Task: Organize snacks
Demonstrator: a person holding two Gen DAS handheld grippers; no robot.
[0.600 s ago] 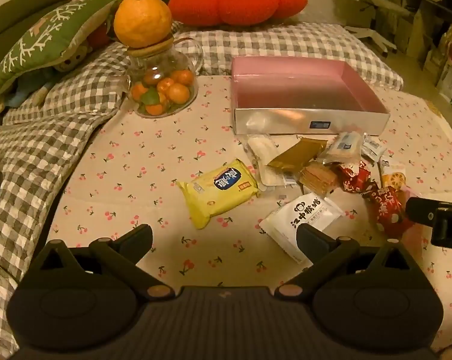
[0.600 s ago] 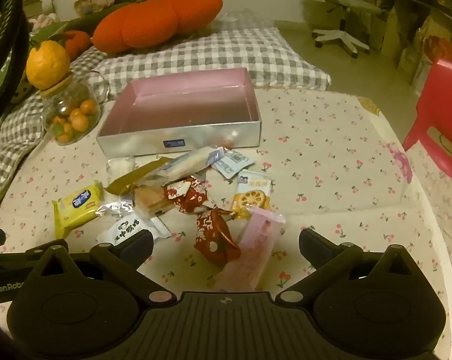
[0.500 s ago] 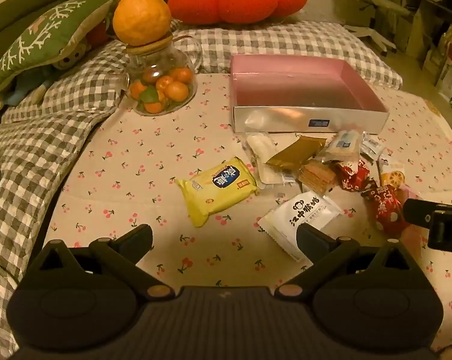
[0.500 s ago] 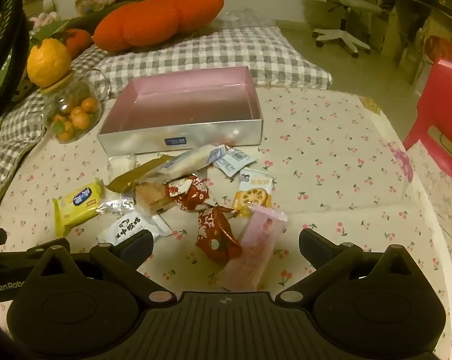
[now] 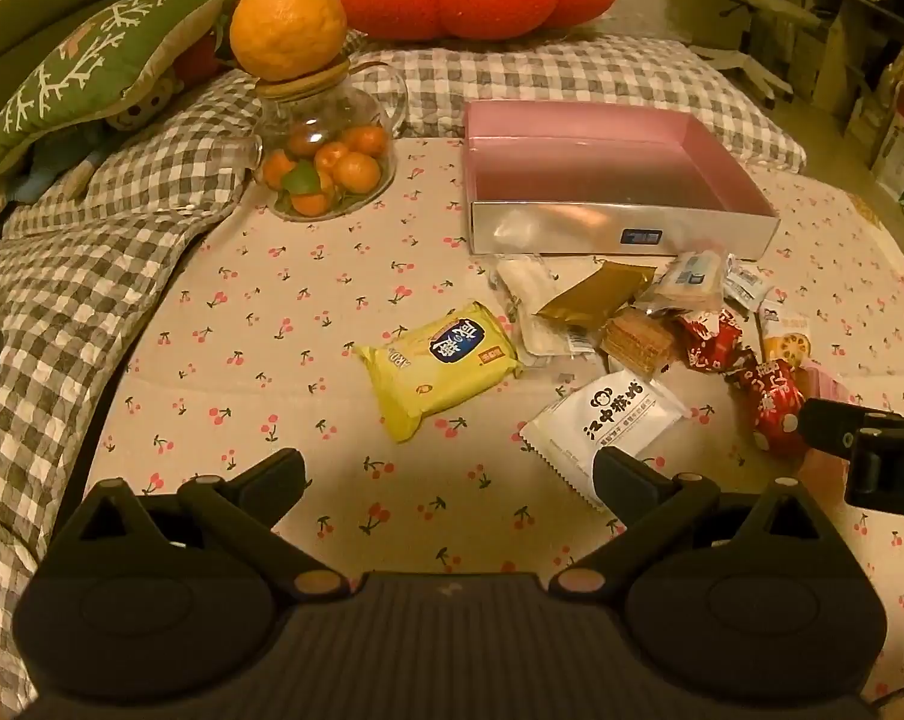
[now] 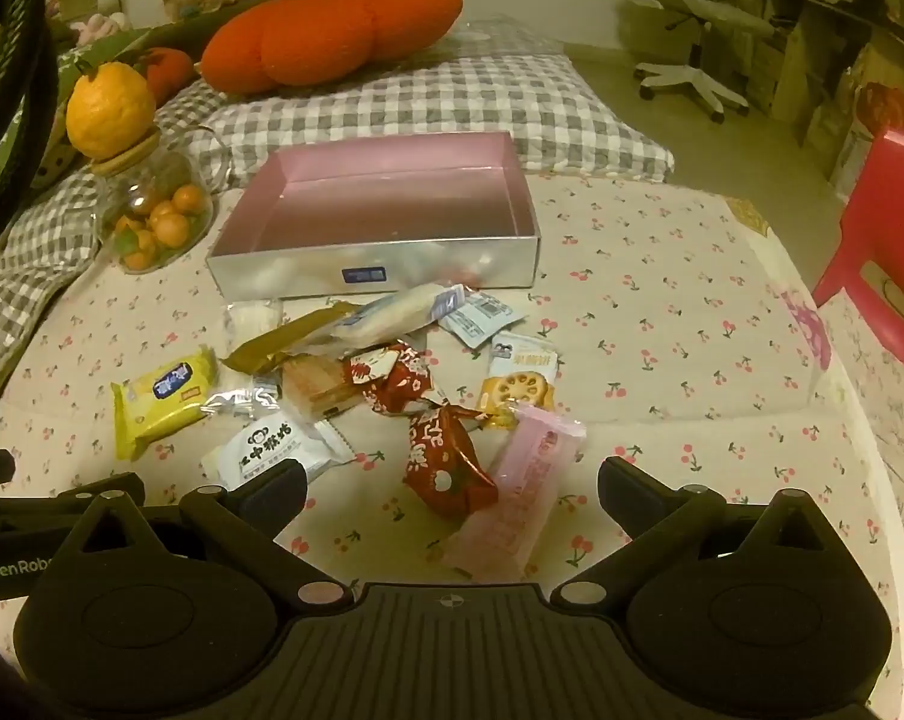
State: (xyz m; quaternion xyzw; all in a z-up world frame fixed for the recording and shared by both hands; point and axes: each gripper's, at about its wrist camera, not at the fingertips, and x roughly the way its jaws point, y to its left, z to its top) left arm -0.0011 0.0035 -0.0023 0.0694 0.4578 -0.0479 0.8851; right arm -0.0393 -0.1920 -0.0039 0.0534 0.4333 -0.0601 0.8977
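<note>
Not one snack has been put away yet, as far as can be seen. The pink box [image 6: 515, 195] is seen with nothing inside it, and all the snacks are still spread on the cherry cloth [image 6: 662, 312] just in front of it. A yellow packet [image 5: 443, 363] and a white packet [image 5: 611, 420] are found near the left gripper [image 5: 449, 474], which is held wide open with nothing in it. A pink packet [image 6: 521, 492] and a red wrapped sweet [image 6: 446, 459] are seen lying between the fingers of the right gripper [image 6: 452, 483], which is also held wide open and has hold of nothing. So the whole job is left: each snack must be picked up and placed in the box
</note>
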